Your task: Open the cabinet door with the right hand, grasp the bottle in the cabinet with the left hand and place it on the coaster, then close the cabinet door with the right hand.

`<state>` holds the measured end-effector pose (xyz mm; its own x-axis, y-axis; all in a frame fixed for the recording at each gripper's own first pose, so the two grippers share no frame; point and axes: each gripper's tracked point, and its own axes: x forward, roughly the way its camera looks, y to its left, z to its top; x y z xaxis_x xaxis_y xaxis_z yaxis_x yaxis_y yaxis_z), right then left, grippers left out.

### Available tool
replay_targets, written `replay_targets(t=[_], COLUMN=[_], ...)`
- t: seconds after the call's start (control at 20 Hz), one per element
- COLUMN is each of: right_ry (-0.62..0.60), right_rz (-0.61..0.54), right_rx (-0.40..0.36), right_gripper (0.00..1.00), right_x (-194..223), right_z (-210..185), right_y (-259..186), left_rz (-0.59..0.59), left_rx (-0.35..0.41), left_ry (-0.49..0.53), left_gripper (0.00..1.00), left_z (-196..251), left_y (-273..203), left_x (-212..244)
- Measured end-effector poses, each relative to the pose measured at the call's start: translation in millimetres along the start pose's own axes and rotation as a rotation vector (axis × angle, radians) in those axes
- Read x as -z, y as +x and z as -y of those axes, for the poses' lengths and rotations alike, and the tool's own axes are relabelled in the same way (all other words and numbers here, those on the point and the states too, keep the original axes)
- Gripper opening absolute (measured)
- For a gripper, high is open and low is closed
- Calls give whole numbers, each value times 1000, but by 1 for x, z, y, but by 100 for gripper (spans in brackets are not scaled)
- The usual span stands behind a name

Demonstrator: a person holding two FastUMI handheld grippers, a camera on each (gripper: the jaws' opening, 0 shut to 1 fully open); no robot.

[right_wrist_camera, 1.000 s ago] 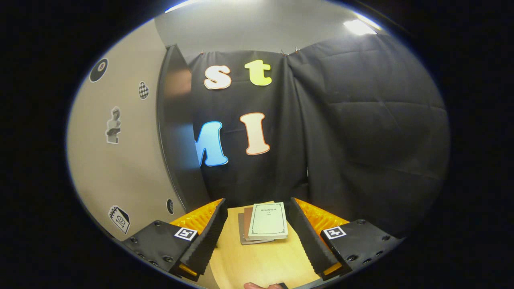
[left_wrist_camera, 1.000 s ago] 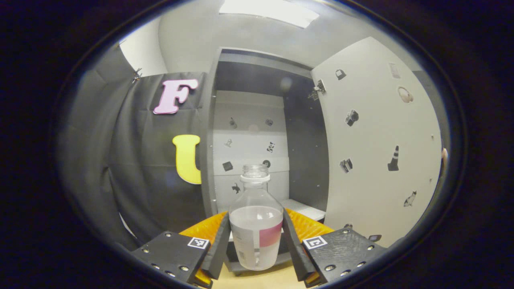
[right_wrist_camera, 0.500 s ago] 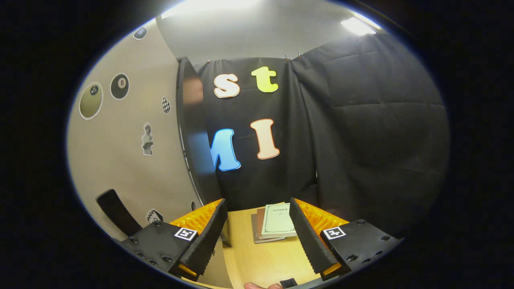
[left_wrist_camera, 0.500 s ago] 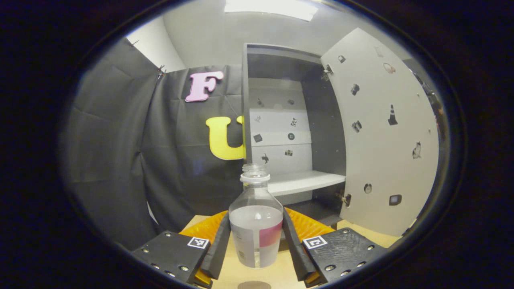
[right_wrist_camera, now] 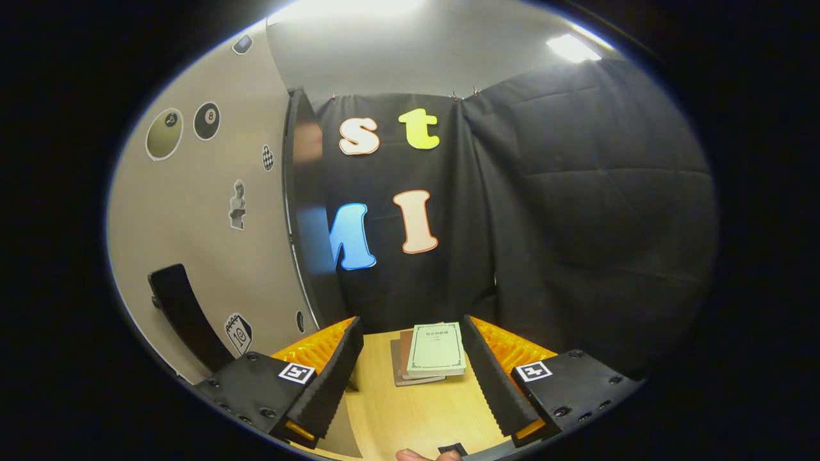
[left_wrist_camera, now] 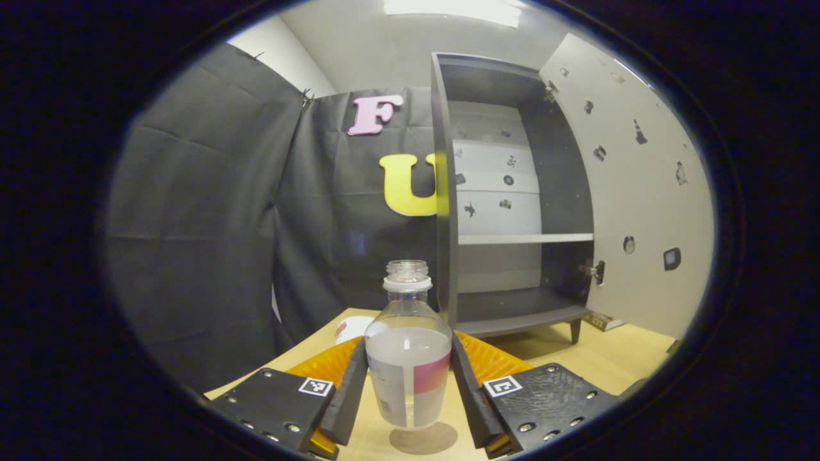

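Left gripper (left_wrist_camera: pixel 409 384) fingers pinch the bottle (left_wrist_camera: pixel 408 358), seemingly above the coaster (left_wrist_camera: pixel 423 438); right gripper (right_wrist_camera: pixel 410 378) fingers spread.

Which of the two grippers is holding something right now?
The left gripper: both fingers press on the bottle. The right gripper stands open, with only table and books beyond.

Colours: grey cabinet, clear bottle, wood-tone table.
Bottle (left_wrist_camera: pixel 408 365): clear w/ white & pink label. Cabinet (left_wrist_camera: pixel 512 192) dark grey; door (left_wrist_camera: pixel 640 192) pale w/ small stickers. Table (right_wrist_camera: pixel 416 410) light wood. Gripper fingers (left_wrist_camera: pixel 349 390) black, orange behind. Books (right_wrist_camera: pixel 432 352): pale green on brown.
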<state>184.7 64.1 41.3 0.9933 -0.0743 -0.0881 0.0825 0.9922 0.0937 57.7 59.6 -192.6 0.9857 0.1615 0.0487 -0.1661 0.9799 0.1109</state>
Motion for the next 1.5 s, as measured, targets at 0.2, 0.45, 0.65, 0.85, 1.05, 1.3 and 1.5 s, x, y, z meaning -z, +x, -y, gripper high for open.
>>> replay_targets(t=[0.2,0.45,0.65,0.85,1.05,1.3,1.5], right_ry=[27,24,45,71,74,39,88], right_rz=[20,28,-8,-68,-106,-122,-140], right_rx=[23,108,133,131,148,139,150], right_gripper=[98,98,98,98,98,98,98], right_x=[8,16,30,51,62,70,79], right_z=[-2,17,23,17,19,18,33], right_y=[1,-7,-4,-8,-15,-28,-29], left_rz=[-5,2,-7,-31,-58,-94,-152], left_rx=[29,64,62,87,121,160,170], left_ry=[17,29,23,8,61,75,79], left_gripper=[70,70,68,69,71,73,76], left_z=[17,29,26,30,38,37,35], left_y=[14,14,16,12,1,-10,-8], left_x=[29,58,77,92,103,103,106])
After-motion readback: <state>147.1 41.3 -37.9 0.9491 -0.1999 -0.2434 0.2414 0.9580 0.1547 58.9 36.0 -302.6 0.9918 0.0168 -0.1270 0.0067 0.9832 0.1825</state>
